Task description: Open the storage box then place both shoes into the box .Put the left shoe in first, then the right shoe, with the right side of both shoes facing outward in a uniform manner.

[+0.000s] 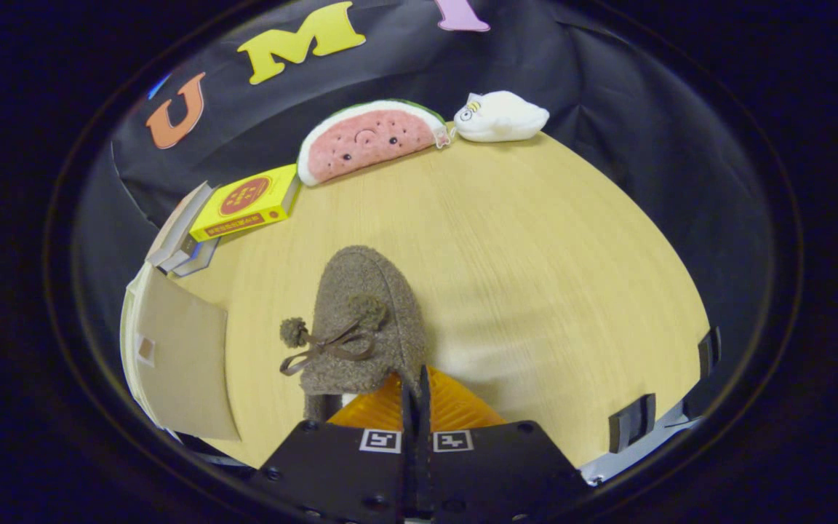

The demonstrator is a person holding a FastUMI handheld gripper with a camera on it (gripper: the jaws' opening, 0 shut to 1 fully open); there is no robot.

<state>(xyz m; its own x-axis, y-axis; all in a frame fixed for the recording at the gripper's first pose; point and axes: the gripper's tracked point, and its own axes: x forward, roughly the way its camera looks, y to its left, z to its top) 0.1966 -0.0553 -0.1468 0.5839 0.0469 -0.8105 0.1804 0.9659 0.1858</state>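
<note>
A brown fuzzy shoe (364,320) with a bow and two pompoms points its toe away from me, just ahead of the fingers. My gripper (416,386) is shut on the shoe's heel-side rim, the two fingers pressed close with the thin edge between them. The shoe casts a shadow on the wooden table (535,276) to its right, so it seems to hang a little above the surface. Left of the shoe, at the table's edge, stands the beige storage box (179,356), with a flat panel facing me. Its inside is hidden.
A yellow carton (248,204) lies on flat grey and white pieces (182,247) behind the storage box. A watermelon-slice plush (368,142) and a white plush (500,116) sit at the table's far edge. Black clips (633,422) mark the near right rim.
</note>
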